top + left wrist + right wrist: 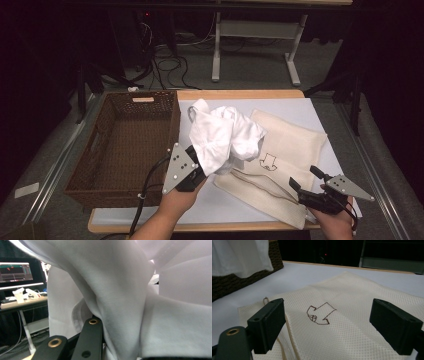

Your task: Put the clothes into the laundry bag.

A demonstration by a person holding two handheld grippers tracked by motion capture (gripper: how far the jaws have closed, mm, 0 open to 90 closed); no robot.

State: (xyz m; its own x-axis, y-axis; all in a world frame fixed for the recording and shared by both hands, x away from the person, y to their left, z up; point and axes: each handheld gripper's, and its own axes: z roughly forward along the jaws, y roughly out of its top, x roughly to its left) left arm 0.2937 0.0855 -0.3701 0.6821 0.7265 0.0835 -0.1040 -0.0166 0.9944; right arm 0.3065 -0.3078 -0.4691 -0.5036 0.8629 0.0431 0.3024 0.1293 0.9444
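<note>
white garment (222,135) hides left gripper (196,167) jaws.

The crumpled white garment (220,135) is a soft, matt, fine-knit cloth, while the flat cream bag (280,165) beneath it is a coarser mesh-like weave with a dotted texture and a brown printed outline. The brown rectangular basket (122,145) is rough woven wicker, the table's edge (240,94) is smooth pale wood under a matt white sheet (295,107), and the 2 black jaws of the right gripper (334,325) look like matt plastic with a brass-coloured metal eyelet.
</note>
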